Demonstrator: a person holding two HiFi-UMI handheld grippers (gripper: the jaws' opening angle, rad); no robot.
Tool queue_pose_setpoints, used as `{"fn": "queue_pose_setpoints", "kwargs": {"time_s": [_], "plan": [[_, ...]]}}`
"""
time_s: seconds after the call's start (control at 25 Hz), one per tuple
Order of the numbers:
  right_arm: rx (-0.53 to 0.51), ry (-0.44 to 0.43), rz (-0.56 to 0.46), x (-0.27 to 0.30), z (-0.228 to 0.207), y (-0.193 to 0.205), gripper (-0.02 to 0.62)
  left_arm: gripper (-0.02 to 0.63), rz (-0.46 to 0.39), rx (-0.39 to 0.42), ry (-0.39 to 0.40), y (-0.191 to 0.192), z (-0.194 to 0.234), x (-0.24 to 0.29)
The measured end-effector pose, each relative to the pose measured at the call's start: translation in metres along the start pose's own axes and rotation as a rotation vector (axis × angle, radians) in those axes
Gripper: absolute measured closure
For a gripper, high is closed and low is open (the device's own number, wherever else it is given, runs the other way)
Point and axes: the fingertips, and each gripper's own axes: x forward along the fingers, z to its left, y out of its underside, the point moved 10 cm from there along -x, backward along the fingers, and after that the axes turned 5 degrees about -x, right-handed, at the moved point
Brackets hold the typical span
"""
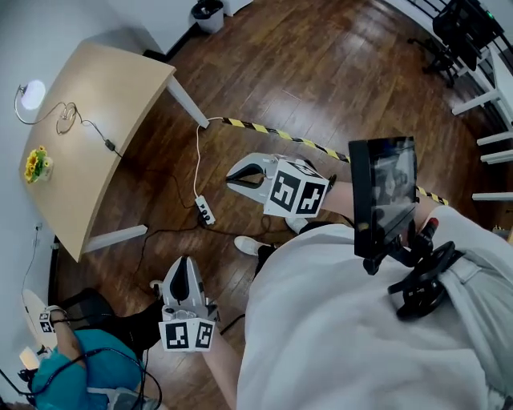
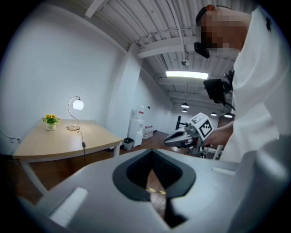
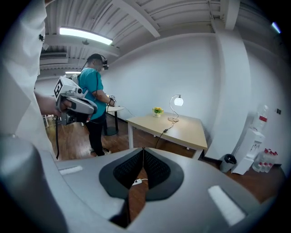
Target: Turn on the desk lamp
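Observation:
The desk lamp (image 1: pixel 32 94) glows white at the far left of the light wooden table (image 1: pixel 104 104), its cord running off the table edge with an inline switch (image 1: pixel 110 146). It is also lit in the left gripper view, lamp (image 2: pixel 77 105), and in the right gripper view, lamp (image 3: pixel 178 101). Both grippers hang over the wooden floor, well away from the table. My left gripper (image 1: pixel 183 266) is shut and empty, jaws together, left gripper (image 2: pixel 152 152). My right gripper (image 1: pixel 234 178) is likewise shut on nothing, right gripper (image 3: pixel 143 150).
A small pot of yellow flowers (image 1: pixel 35 164) stands near the lamp. A power strip (image 1: pixel 205 211) and yellow-black tape (image 1: pixel 272 134) lie on the floor. A person in teal (image 1: pixel 80 368) stands to my left. A bin (image 1: pixel 208 12) and a water dispenser (image 3: pixel 254 145) stand by the wall.

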Motion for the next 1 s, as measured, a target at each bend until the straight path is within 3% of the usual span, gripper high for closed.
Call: {"fn": "queue_pose_setpoints", "kwargs": {"time_s": [0.24,0.4,0.56,0.76,1.0], "plan": [[0.008,-0.035,-0.021,-0.051,-0.007,0.033,0.588,0.586,0.047,-0.017,-0.051,0.013,-0.064,0.01],[0.032,-0.015,-0.041,-0.071,-0.017,0.038,0.578,0.586,0.099,-0.002,-0.026,0.011,-0.083,0.018],[0.048,0.056,-0.078,-0.094,-0.013,0.031,0.563,0.586,0.103,0.051,0.026,0.001,-0.087,0.021],[0.052,0.125,-0.111,-0.124,0.024,0.013,0.561,0.586,0.069,0.112,0.103,-0.008,-0.096,-0.004],[0.045,0.158,-0.104,-0.124,0.071,-0.015,0.548,0.586,0.063,0.096,0.136,0.003,-0.075,-0.051]]}}
